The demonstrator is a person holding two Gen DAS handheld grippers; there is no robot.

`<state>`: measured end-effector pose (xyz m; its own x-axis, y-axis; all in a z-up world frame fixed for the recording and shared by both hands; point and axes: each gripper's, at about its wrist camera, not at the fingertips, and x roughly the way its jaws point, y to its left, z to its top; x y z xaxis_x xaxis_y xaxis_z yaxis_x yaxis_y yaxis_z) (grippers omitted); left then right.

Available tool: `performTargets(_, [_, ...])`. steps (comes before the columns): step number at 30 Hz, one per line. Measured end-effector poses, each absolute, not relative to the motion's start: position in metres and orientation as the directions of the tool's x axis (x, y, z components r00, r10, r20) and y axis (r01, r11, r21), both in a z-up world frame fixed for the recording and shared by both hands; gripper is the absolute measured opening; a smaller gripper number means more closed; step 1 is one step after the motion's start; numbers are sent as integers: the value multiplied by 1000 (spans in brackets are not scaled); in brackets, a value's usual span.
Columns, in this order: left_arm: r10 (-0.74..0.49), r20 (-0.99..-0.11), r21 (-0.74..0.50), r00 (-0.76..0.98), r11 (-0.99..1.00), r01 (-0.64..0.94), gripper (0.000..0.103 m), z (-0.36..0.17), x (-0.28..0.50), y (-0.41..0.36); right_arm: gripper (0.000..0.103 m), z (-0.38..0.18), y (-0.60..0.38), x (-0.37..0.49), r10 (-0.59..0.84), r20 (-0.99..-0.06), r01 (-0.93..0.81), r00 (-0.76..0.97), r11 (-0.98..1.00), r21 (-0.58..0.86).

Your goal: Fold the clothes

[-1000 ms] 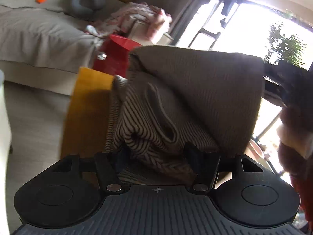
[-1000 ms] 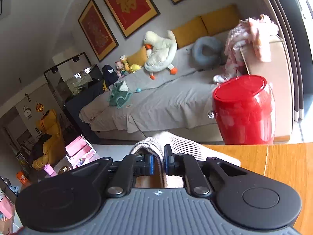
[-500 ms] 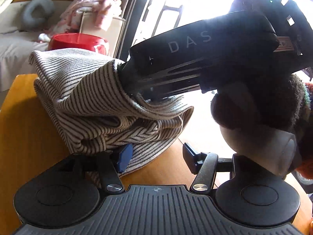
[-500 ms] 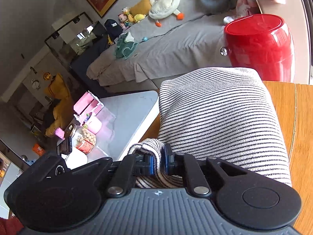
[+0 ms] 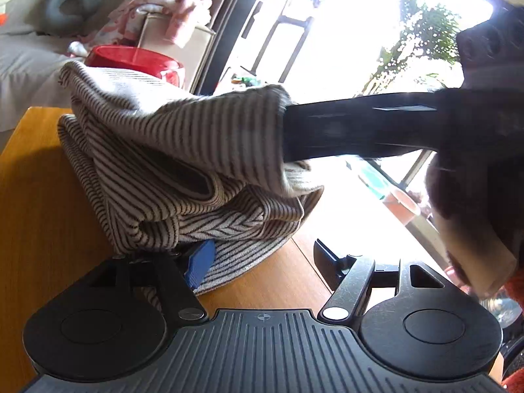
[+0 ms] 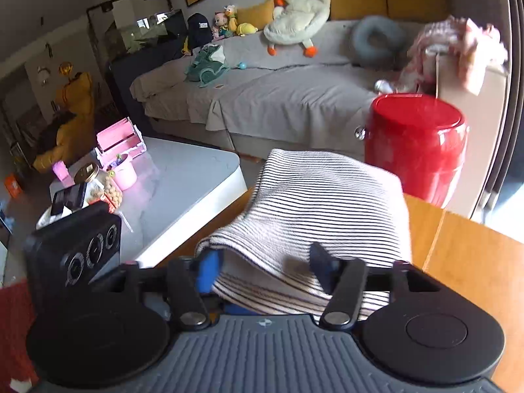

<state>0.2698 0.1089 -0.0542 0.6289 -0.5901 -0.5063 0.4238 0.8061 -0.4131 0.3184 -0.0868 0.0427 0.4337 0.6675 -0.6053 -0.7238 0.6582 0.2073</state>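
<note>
Striped garment (image 5: 183, 163) sat folded in a thick bundle on the wooden table (image 5: 39, 203), near the far-left corner as my left camera saw it. Several layers stacked, with the top flap lifted off the rest toward the right.

My left gripper (image 5: 262, 258) was partly open and its jaws had just been opening. The blue left pad (image 5: 199, 262) sat against the bottom edge of the bundle with cloth draped over that finger; the right finger stood clear over bare table. No pinch, nothing held.

My right gripper (image 6: 262, 262) was also partly open, its jaws having just sprung apart. The garment's near edge (image 6: 294, 281) lay loose between the two fingers, with a fold resting over them. The pads didn't press on it, so not gripped. In the left view the right gripper's dark body (image 5: 360, 127) reached in from the right with its tip buried under the lifted top flap. Blurred there.

Behind the table: red drum-shaped bin (image 6: 416, 144), grey sofa (image 6: 278, 98) with a white duck plush (image 6: 294, 16) and a grey neck pillow (image 6: 376, 42). White low table (image 6: 183, 177) to the left, with pink items and a jar on it.
</note>
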Motion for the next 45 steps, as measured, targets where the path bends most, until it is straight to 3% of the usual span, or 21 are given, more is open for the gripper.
performTargets(5, [-584,-515,-422,628,810,407,75,-45,255,114,67,64,-121,299,700,-546,-739,459,643,203])
performTargets(7, [-594,-513,-433,619,802,411,75,-39,244,121,58,70,-133,295,723,-507,-740,469,635,221])
performTargets(8, [-596,-510,-438,620,800,410,75,-35,237,126,44,68,-134,297,736,-500,-741,457,626,244])
performTargets(9, [-592,-506,-436,627,803,406,75,-30,231,131,37,66,-135,299,747,-494,-741,445,617,265])
performTargets(15, [-524,-512,-394,681,848,356,83,-1,208,160,31,-3,-94,316,694,-591,-720,412,645,255])
performTargets(18, [-483,-504,-396,716,866,305,84,13,211,171,31,-13,-87,315,699,-573,-732,428,640,234])
performTargets(20, [-467,-487,-417,738,867,273,84,19,220,174,33,-6,-93,314,720,-554,-738,417,625,256])
performTargets(24, [-443,-486,-474,753,858,199,88,16,252,172,67,17,-133,320,754,-475,-709,454,628,320])
performTargets(27, [-443,-526,-528,726,839,130,91,-9,279,164,80,26,-167,337,725,-431,-631,537,685,364])
performTargets(29, [-424,-562,-518,710,850,97,90,-28,292,158,83,15,-183,360,707,-437,-563,556,707,428])
performTargets(32, [-389,-567,-484,726,871,89,87,-44,297,153,83,-10,-192,389,712,-460,-494,530,701,515])
performTargets(36, [-397,-566,-508,723,858,75,72,-44,288,165,80,-45,-161,409,743,-507,-508,437,669,543])
performTargets(38, [-365,-573,-487,734,872,53,70,-43,281,171,69,-46,-138,410,758,-507,-544,410,650,531])
performTargets(42, [-338,-576,-499,745,867,8,69,-43,276,186,69,-44,-101,407,762,-507,-629,403,633,451])
performTargets(45, [-328,-577,-490,748,872,4,69,-42,274,187,69,-47,-98,411,776,-497,-631,387,617,471])
